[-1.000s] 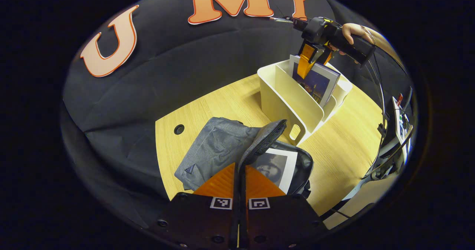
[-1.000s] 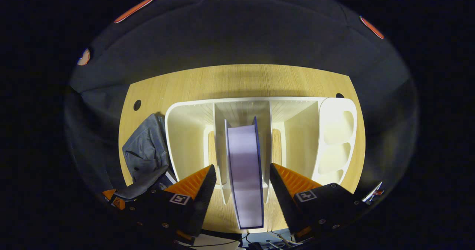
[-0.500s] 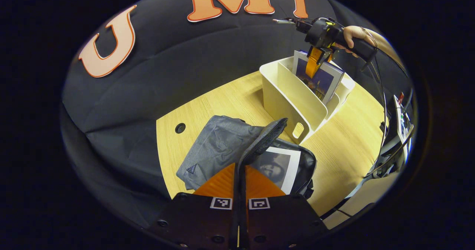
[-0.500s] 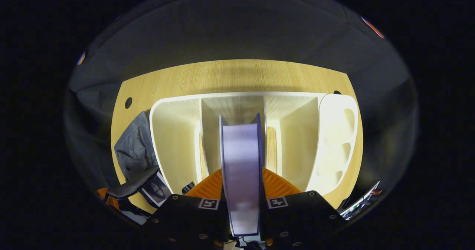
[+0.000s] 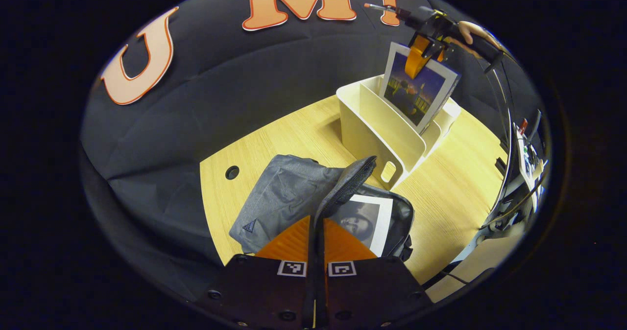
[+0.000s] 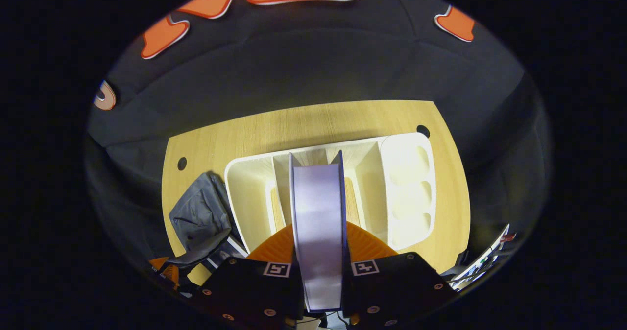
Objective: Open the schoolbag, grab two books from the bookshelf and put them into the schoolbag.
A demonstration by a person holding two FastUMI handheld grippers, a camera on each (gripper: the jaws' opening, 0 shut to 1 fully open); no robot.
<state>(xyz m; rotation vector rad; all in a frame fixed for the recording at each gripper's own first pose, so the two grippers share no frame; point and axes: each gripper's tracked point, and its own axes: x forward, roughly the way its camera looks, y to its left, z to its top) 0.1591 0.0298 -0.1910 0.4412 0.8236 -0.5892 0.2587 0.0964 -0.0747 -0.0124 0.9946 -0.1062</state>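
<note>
While clamped, book [image 6: 318, 222] seemingly above bookshelf [image 6: 406, 173]

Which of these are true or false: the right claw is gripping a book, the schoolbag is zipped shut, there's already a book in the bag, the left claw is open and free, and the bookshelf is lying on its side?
1. The right claw grips a book. True: both fingers press on it, above the white bookshelf.
2. The schoolbag is zipped shut. False: it lies open on the table, with its flap lifted.
3. A book already lies in the bag. True: a black-and-white book lies inside.
4. The left claw is open and free. False: it is shut on the flap.
5. The bookshelf lies on its side. False: it stands upright on the table.
</note>
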